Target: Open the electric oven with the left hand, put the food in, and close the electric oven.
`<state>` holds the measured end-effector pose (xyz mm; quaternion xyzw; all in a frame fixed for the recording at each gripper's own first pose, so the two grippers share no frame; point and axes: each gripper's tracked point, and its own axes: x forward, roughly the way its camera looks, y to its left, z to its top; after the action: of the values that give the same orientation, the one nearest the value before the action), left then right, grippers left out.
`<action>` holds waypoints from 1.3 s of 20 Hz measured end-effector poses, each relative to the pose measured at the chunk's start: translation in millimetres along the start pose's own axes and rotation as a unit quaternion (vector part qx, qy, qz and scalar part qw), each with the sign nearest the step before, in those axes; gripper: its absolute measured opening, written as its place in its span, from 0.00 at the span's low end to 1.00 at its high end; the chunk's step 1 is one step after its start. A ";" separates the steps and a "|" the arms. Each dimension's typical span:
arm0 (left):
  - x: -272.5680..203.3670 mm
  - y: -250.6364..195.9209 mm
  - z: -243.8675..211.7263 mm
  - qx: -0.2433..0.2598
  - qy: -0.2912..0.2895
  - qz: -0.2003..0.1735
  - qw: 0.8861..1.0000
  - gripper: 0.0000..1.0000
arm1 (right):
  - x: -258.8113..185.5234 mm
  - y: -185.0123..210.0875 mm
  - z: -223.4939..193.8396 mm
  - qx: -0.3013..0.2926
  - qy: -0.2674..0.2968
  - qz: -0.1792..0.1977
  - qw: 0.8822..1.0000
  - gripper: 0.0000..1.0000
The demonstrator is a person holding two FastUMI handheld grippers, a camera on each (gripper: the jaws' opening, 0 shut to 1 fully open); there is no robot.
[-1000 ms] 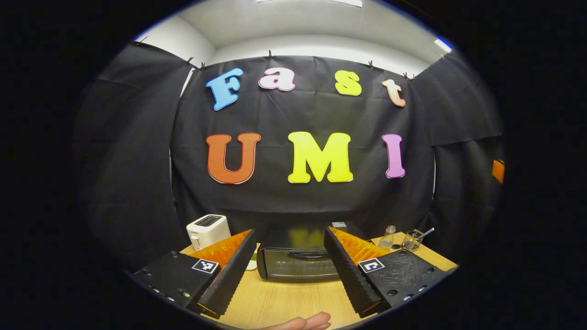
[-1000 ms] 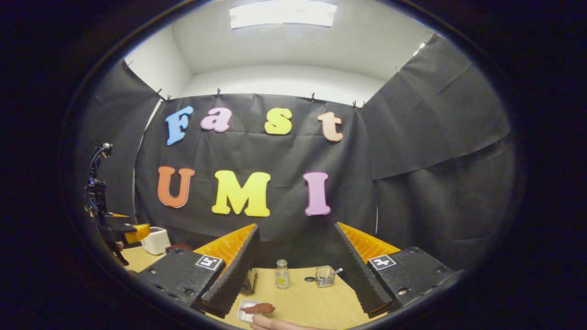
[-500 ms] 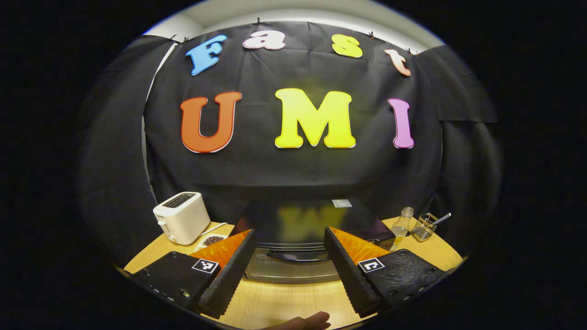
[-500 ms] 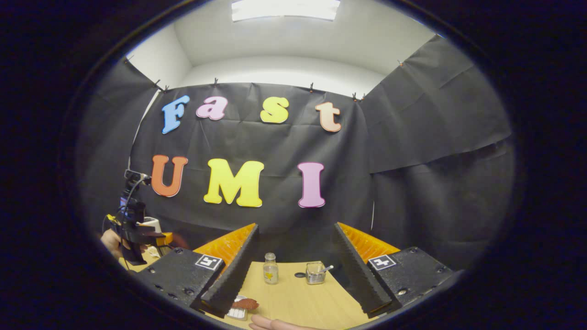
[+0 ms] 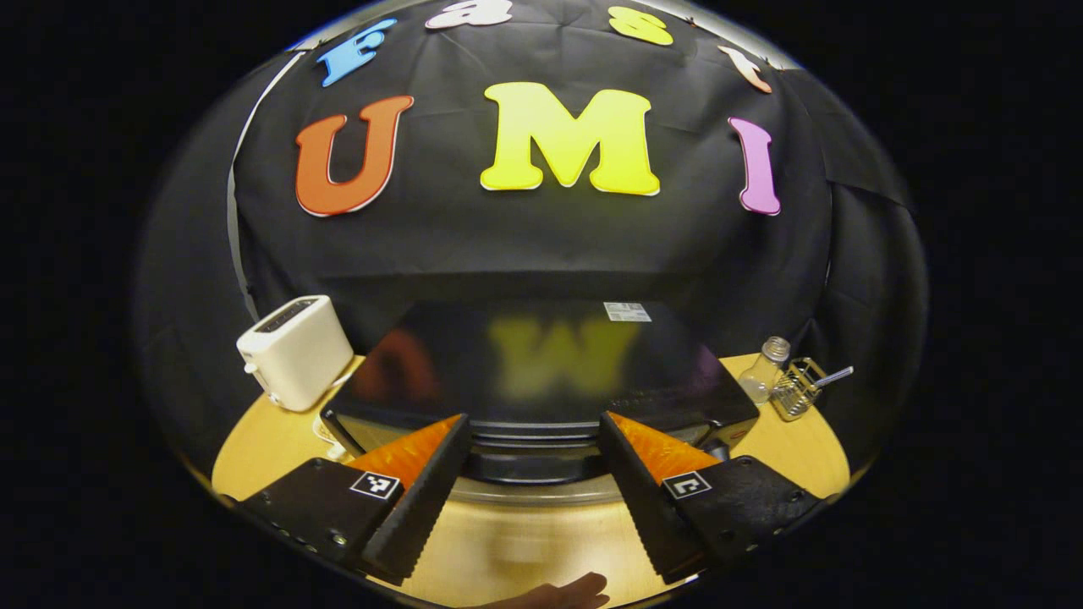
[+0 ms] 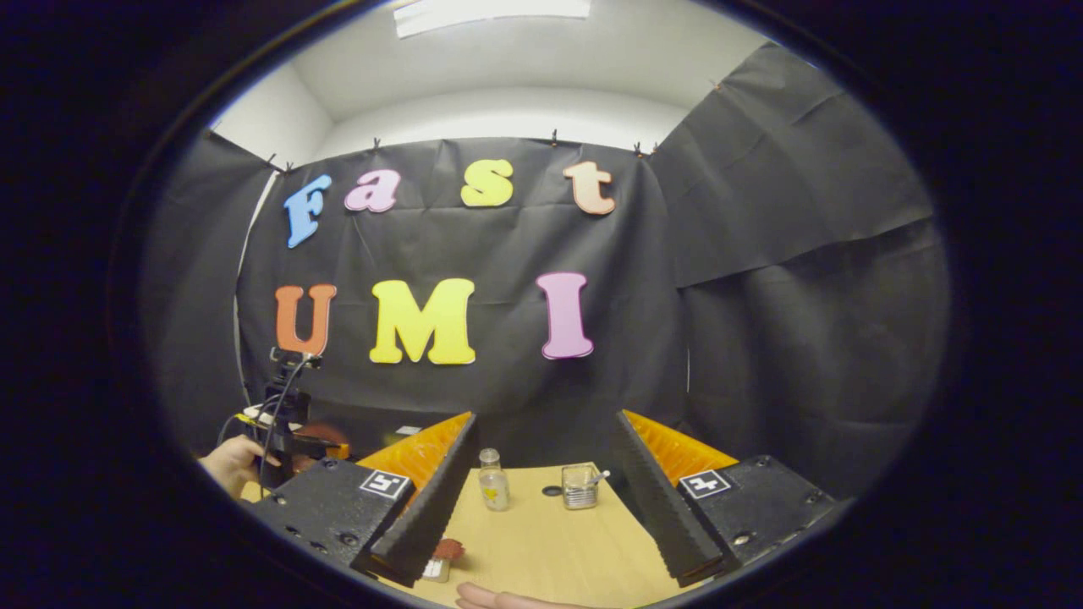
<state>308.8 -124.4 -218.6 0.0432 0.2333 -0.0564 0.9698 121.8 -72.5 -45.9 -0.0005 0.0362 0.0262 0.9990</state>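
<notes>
The black electric oven (image 5: 541,372) stands on the wooden table (image 5: 525,550), door shut, its dark handle (image 5: 535,463) just ahead of my left gripper (image 5: 535,486). That gripper is open, with the handle in the gap between its fingers and a little beyond them. In the right gripper view my right gripper (image 6: 541,495) is open and holds nothing. The reddish-brown food (image 6: 448,549) lies on a small white tray (image 6: 435,568) beside its left finger. The left gripper (image 6: 292,431), held by a hand (image 6: 224,463), shows far to the left there.
A white toaster (image 5: 294,351) stands left of the oven. A small glass bottle (image 5: 763,370) and a wire basket with a spoon (image 5: 799,389) sit on the right of the table; the bottle (image 6: 492,479) and the basket (image 6: 579,486) also show between the right gripper's fingers.
My left gripper has moved down and forward to the oven, whose handle now sits just before the fingers. The right gripper has shifted a little, the food sliding further behind its left finger.
</notes>
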 end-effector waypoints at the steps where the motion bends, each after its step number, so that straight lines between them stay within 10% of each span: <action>1: 3.4 -2.8 0.1 0.005 0.002 -0.004 1.000 0.96 | 0.3 -7.0 -2.9 -0.003 0.006 -0.005 1.000 1.00; 26: -96.5 -8.0 -129.3 0.000 0.033 -0.028 0.999 0.95 | -28.2 9.1 2.4 0.006 0.000 0.007 1.000 1.00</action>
<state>164.5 -109.4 -289.7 0.0381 0.2660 -0.0819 0.9597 93.4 -64.9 -41.5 0.0060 0.0366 0.0331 0.9988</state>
